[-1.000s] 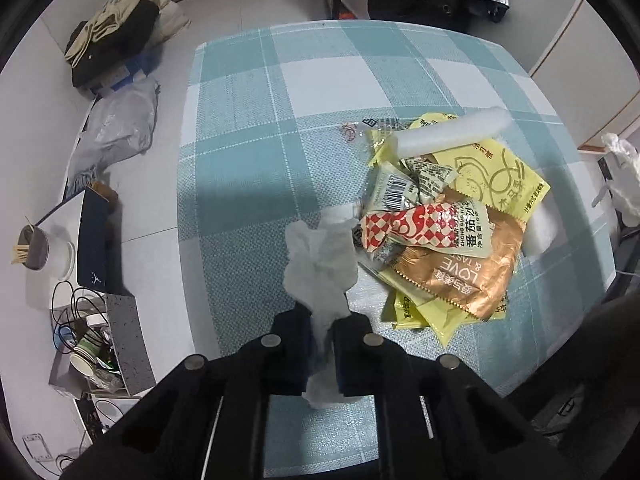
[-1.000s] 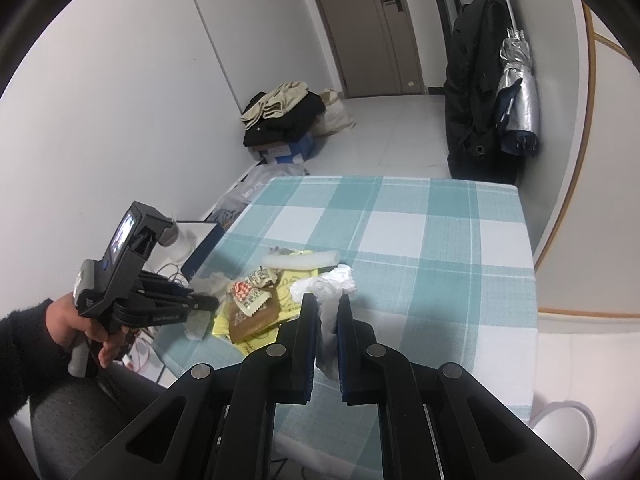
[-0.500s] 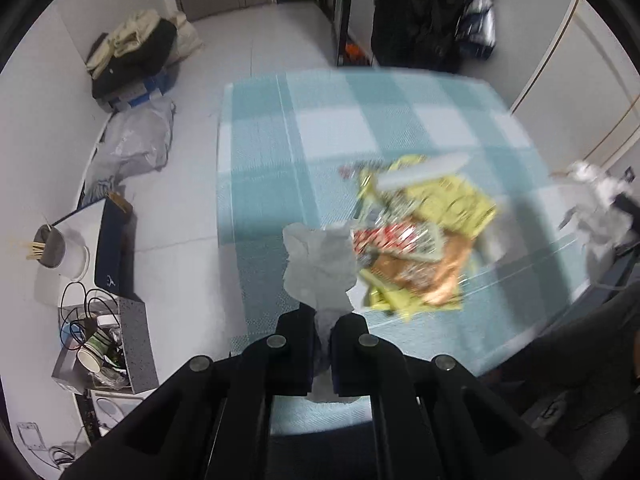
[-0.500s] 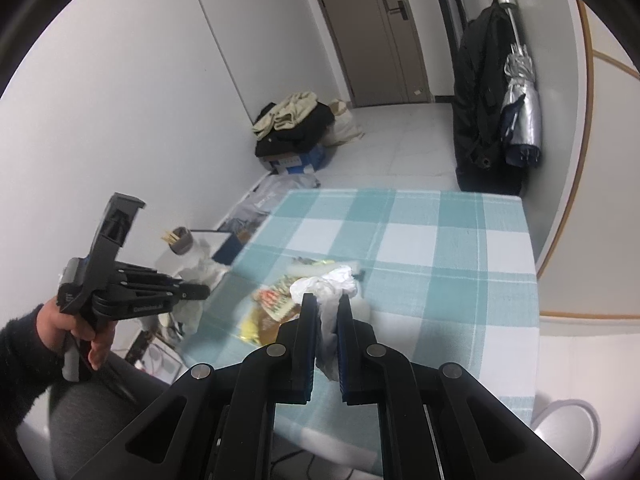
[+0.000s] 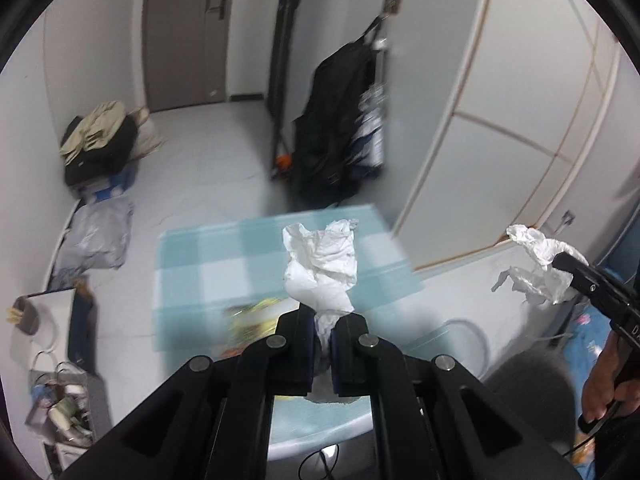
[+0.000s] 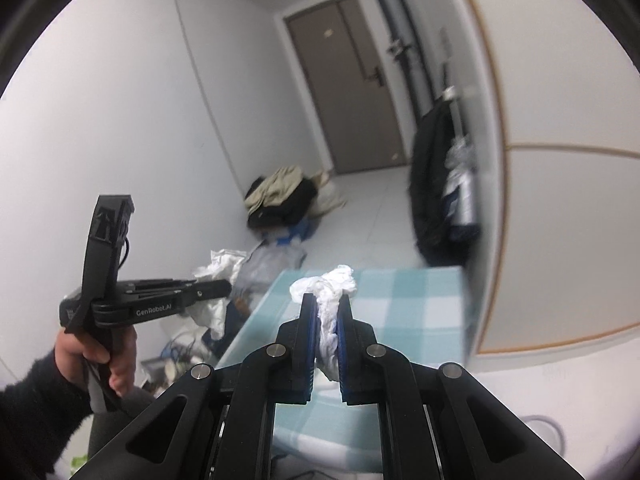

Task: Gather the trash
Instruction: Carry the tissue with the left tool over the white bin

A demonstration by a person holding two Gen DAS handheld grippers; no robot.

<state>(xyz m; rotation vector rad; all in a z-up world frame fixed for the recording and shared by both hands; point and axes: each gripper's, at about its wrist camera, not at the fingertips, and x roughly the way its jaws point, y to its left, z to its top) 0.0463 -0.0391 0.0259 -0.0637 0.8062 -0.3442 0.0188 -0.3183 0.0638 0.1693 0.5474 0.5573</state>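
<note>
My left gripper [image 5: 323, 322] is shut on a crumpled white tissue [image 5: 320, 264] that sticks up from its jaws, held high over the teal checked table [image 5: 200, 248]. Blurred yellow wrappers [image 5: 256, 316] lie on the cloth just below. My right gripper [image 6: 328, 308] is shut on a second crumpled white tissue [image 6: 326, 284], also lifted above the table [image 6: 400, 300]. In the left wrist view the right gripper [image 5: 560, 260] shows at the right edge with its tissue [image 5: 536, 268]. In the right wrist view the left gripper [image 6: 224, 288] shows at the left, held by a hand [image 6: 92, 352].
A black coat [image 5: 336, 128] hangs by the wall behind the table. Bags and clothes [image 5: 100, 140] are piled on the floor at the left, with a grey plastic bag [image 5: 96, 232] nearer. A box of clutter [image 5: 60, 408] stands on the floor by the table's left side.
Both grippers have risen and tilted up with their tissues still clamped. The table and the wrapper pile have dropped low in both views, and more of the room shows.
</note>
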